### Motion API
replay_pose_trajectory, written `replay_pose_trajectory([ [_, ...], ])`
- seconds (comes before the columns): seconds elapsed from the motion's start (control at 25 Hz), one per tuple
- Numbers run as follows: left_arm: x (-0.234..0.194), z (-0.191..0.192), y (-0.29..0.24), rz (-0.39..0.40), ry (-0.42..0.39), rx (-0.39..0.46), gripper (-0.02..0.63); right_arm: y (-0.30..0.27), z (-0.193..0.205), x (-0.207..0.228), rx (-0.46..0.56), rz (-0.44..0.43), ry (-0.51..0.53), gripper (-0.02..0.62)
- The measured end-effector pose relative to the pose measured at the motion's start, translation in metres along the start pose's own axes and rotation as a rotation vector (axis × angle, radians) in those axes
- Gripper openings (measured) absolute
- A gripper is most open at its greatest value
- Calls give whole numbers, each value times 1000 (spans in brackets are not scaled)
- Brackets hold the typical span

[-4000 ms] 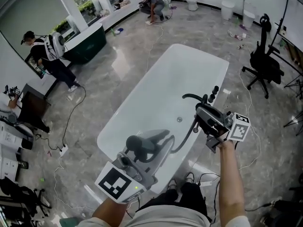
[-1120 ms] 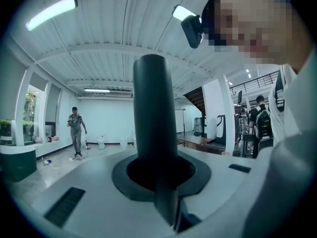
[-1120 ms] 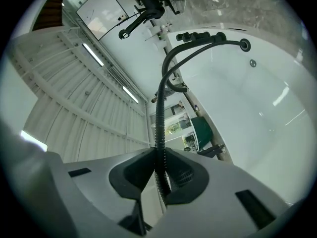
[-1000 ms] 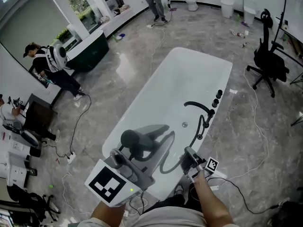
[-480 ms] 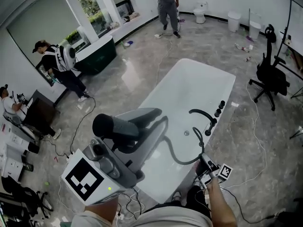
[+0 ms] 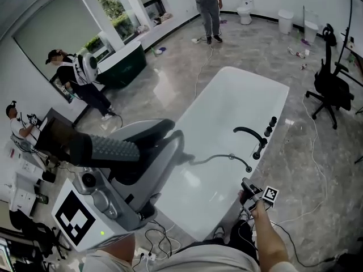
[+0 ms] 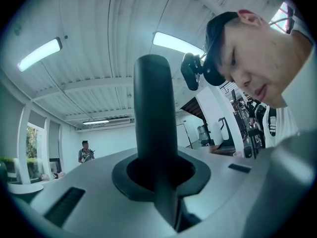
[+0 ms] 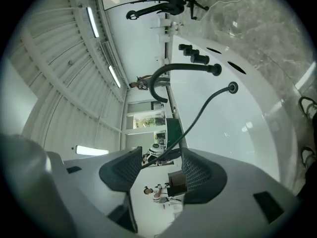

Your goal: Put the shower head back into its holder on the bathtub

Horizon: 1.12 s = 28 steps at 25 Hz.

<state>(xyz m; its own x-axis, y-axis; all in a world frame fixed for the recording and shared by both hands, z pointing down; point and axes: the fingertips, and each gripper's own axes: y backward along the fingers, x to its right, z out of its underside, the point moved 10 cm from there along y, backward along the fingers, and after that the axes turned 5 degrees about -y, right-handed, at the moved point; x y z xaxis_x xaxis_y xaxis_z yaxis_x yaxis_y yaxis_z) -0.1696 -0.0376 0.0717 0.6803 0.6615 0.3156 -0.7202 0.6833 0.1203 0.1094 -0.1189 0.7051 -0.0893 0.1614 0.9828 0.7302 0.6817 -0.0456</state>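
Observation:
My left gripper is raised at the lower left, shut on the dark shower head, whose ribbed end points left. In the left gripper view its handle stands upright between the jaws. The black hose runs from it across the white bathtub to a fitting on the right rim, near the black faucet and knobs. My right gripper hovers by the near rim. Its jaws are opening, and the thin hose crosses the gap between its pads unpressed.
Cables lie on the floor at the tub's near end and along its right side. A black office chair stands far right. Three people are about the room, and a dark green tub sits by the window.
The left gripper has lifted the shower head up and to the left, drawing the hose out across the tub. The right gripper shifted slightly right beside the near rim.

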Motion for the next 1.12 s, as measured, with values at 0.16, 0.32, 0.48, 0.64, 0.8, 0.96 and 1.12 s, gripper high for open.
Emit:
replay_pose_trajectory([
  [0.16, 5, 4, -1, -17, 25, -5, 55, -43, 13, 13, 28, 53, -91, 256],
  [0.32, 11, 15, -5, -14, 105, 1, 55, -83, 43, 23, 49, 86, -179, 273],
  [0.48, 18, 23, -10, -3, 141, 4, 55, -108, 78, 28, 26, 78, -278, 276],
  [0.64, 25, 26, -10, 1, 171, 13, 55, -109, 98, 42, -32, 204, -311, 276],
  [0.8, 24, 30, -7, -25, 165, 14, 55, -78, 93, 60, 59, 207, -343, 276],
  [0.96, 25, 32, -8, -23, 160, 24, 55, -64, 94, 78, 89, 183, -395, 276],
  [1.12, 25, 29, -7, -17, 158, 26, 55, -95, 103, 65, 27, 107, -451, 276],
])
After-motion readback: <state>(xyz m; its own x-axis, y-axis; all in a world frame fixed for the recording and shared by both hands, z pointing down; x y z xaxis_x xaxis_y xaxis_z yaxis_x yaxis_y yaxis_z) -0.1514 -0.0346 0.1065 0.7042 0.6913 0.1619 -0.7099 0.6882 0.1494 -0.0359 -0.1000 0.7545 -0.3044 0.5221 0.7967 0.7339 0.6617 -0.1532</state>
